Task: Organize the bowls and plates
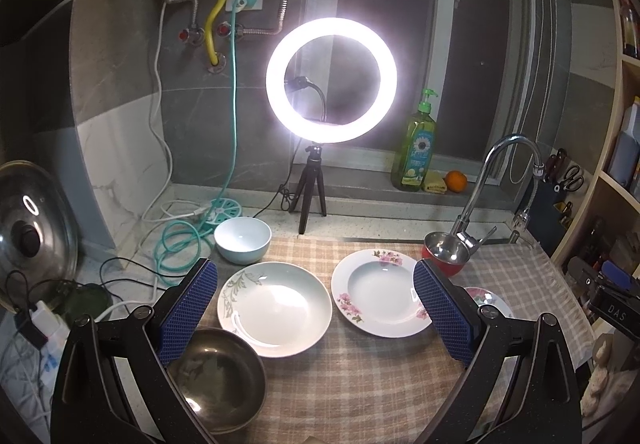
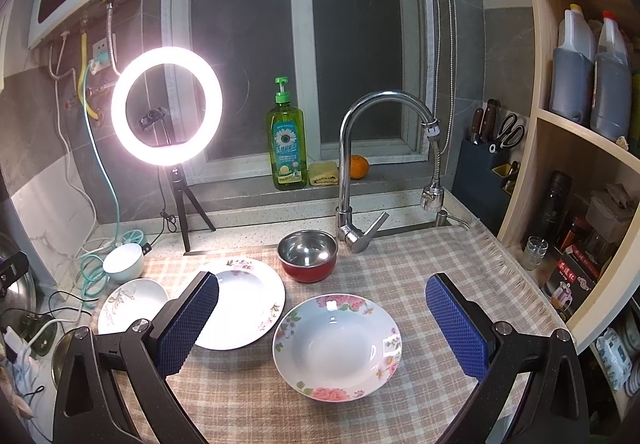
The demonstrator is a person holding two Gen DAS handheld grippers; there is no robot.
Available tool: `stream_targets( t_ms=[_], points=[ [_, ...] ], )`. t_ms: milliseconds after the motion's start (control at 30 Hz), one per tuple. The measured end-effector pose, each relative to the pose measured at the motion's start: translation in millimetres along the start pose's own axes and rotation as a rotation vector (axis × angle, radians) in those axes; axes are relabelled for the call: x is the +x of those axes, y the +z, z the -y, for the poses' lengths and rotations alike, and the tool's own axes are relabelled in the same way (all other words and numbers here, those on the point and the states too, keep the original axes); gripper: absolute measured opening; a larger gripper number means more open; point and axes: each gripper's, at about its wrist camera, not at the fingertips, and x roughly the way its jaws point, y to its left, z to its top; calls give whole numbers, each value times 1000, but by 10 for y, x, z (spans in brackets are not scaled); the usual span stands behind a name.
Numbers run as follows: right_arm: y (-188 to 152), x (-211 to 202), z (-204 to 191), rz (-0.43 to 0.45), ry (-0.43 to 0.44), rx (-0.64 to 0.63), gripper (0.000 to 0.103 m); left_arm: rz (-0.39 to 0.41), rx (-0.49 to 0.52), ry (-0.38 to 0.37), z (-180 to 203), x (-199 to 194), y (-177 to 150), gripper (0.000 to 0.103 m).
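Three plates and three bowls sit on the checked cloth [image 2: 360, 416] over the worktop. From left to right the bowls are a steel bowl [image 1: 218, 376] at the near left edge, a pale blue bowl [image 1: 243, 239] at the far left just off the cloth, and a red bowl with steel lining [image 2: 307, 255] beside the tap [image 2: 352, 164]. The plates run in a row: a leaf-patterned plate [image 1: 276, 308], a pink-sprigged plate [image 1: 378, 292] just beside it, and a rose-bordered plate [image 2: 338, 346] at the right.

The left wrist view shows the steel bowl whole and only a sliver of the rose-bordered plate; the right wrist view shows that plate fully and only an edge of the steel bowl.

The left hand-held gripper [image 1: 316, 310] is spread wide, holding nothing, above the first two plates. The right hand-held gripper [image 2: 322, 324] is likewise released, framing the rose-bordered plate without touching it.
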Motion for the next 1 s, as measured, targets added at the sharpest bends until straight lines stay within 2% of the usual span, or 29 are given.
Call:
stream_targets(
  t_ms=[733, 1000],
  points=[
    [-9, -12, -3, -2, -4, 2, 102, -1, -3, -1, 2, -2, -5, 99],
    [-66, 99, 1, -33, 16, -16, 102, -57, -15, -2, -26, 136, -107, 99]
  ],
)
